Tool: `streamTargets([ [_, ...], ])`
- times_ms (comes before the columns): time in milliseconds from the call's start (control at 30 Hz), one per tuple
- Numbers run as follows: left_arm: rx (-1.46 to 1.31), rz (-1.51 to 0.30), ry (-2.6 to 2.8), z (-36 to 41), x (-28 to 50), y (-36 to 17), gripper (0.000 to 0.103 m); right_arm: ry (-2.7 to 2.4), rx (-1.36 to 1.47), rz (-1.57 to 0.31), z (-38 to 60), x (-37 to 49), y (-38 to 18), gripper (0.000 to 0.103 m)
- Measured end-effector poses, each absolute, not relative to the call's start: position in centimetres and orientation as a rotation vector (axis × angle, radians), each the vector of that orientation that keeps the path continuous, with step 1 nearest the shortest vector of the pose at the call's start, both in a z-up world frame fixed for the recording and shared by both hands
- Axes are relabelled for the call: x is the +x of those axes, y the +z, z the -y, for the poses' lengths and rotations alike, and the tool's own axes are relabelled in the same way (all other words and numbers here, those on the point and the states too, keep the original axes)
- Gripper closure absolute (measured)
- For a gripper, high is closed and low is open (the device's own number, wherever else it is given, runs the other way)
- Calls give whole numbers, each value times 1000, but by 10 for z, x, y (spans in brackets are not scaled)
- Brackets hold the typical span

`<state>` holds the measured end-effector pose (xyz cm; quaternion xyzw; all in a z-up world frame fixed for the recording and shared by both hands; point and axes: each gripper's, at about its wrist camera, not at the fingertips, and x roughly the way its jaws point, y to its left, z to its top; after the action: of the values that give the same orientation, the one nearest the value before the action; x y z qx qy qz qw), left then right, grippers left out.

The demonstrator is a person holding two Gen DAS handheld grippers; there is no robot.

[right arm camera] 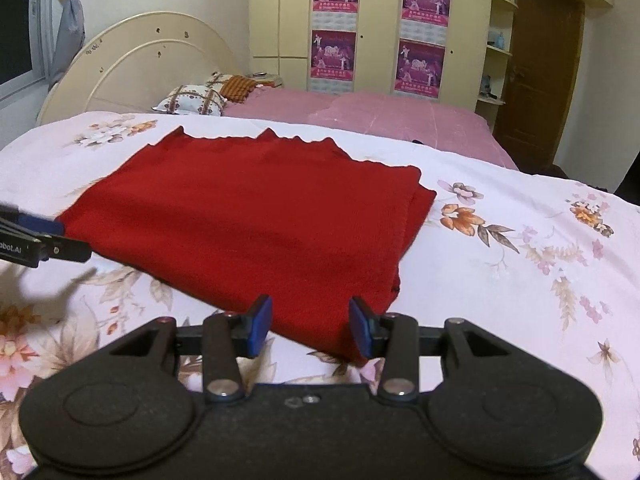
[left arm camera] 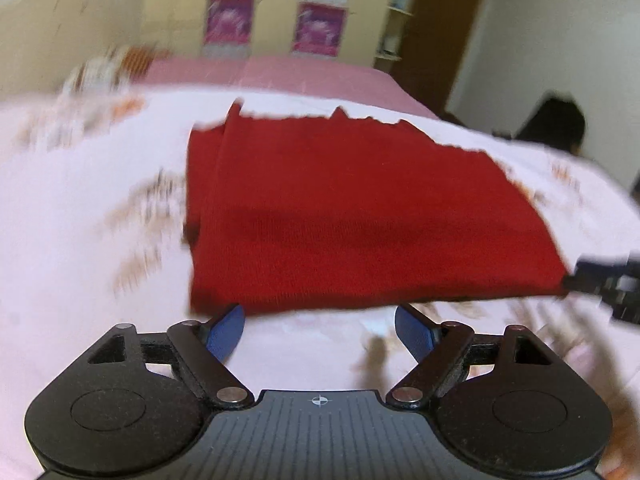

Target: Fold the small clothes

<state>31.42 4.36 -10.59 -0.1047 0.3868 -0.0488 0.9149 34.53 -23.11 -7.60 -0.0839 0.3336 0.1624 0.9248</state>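
A folded red knit garment [left arm camera: 352,216] lies flat on the floral bedspread; it also shows in the right wrist view [right arm camera: 256,220]. My left gripper [left arm camera: 320,334] is open with its blue pads just short of the garment's near edge. My right gripper [right arm camera: 311,328] is open with the garment's near corner lying between its blue pads. The right gripper shows at the garment's right corner in the left wrist view [left arm camera: 600,280]. The left gripper shows at the garment's left corner in the right wrist view [right arm camera: 44,240]. The left wrist view is blurred.
The white floral bedspread [right arm camera: 520,248] covers the near bed. A pink bed [right arm camera: 360,116] with pillows [right arm camera: 192,100] lies behind, by a cream headboard [right arm camera: 132,64]. Wardrobes with posters [right arm camera: 380,32] and a brown door [right arm camera: 540,80] stand at the back.
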Motion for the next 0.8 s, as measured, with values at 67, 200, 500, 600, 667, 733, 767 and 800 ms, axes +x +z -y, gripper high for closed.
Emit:
streamTargets([
  [67, -366, -800, -79, -55, 309, -114, 21, 334, -161, -685, 232, 341, -74, 62],
  [200, -684, -734, -13, -83, 305, -126, 21, 337, -138, -688, 232, 332, -70, 62],
  [500, -1097, -593, 83, -101, 320, -157, 21, 365, -152, -685, 215, 336, -66, 60],
  [600, -1137, -554, 92, -106, 336, -162, 21, 374, -127, -691, 211, 342, -66, 60],
  [667, -1133, -554, 97, -109, 349, -164, 22, 373, -85, -704, 211, 350, -66, 61],
  [733, -1123, -556, 107, -107, 358, -164, 23, 363, -42, -706, 211, 360, -65, 64],
  [767, -1126, -546, 120, -106, 359, -164, 23, 364, -9, -707, 212, 366, -64, 70],
  [800, -1136, -532, 134, -103, 358, -165, 23, 362, 20, -707, 211, 372, -64, 81],
])
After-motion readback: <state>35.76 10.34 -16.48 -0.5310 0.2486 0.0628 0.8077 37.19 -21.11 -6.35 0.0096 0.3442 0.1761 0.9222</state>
